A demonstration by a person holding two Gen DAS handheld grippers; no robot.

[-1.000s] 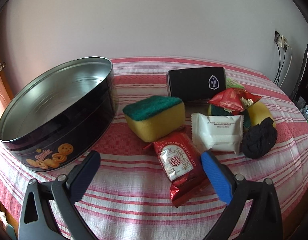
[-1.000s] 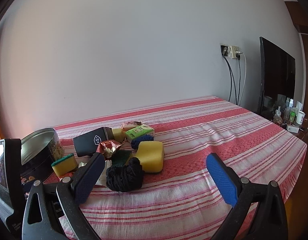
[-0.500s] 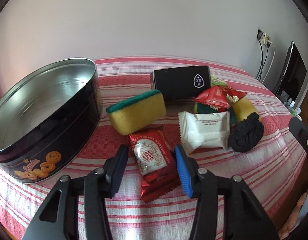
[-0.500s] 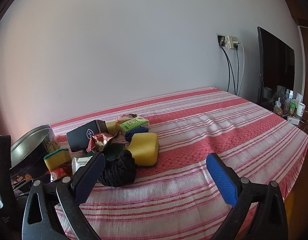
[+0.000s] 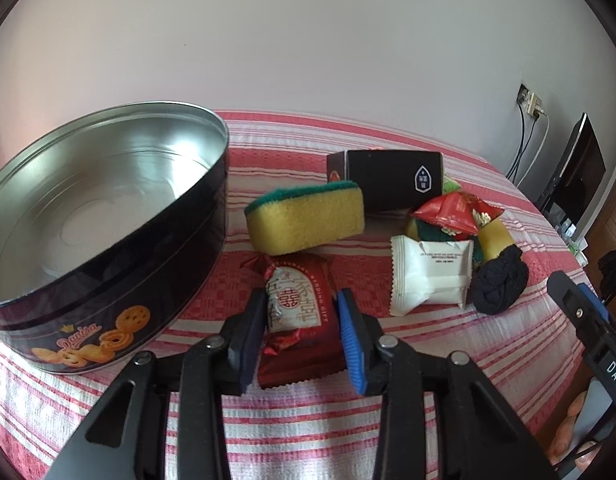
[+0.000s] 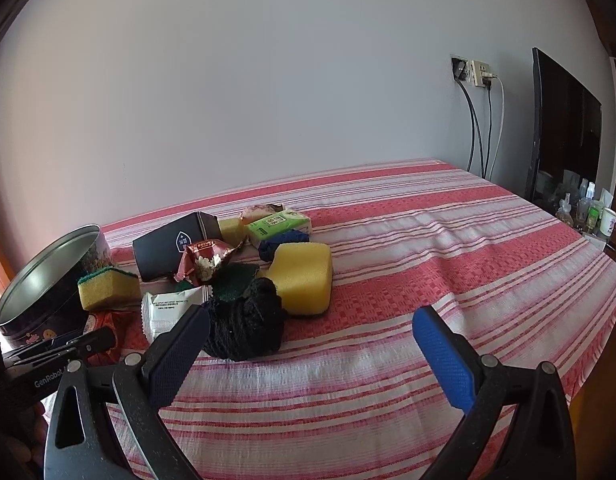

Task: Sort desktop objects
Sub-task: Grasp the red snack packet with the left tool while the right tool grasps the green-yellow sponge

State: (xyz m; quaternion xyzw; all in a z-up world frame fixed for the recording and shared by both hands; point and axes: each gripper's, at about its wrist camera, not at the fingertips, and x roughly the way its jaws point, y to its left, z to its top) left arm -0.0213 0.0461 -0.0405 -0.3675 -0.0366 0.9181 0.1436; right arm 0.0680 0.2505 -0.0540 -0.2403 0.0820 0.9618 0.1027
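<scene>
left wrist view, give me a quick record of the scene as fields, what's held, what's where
surface: red and white striped cloth
left hand-held gripper: shut on the red snack packet
right hand-held gripper: open, holding nothing
cookie tin: left of the packet, open, nothing visible inside
green-topped sponge: just behind the packet
black box: behind the sponge
white sachet: right of the packet
black fabric bundle: right of the sachet
</scene>
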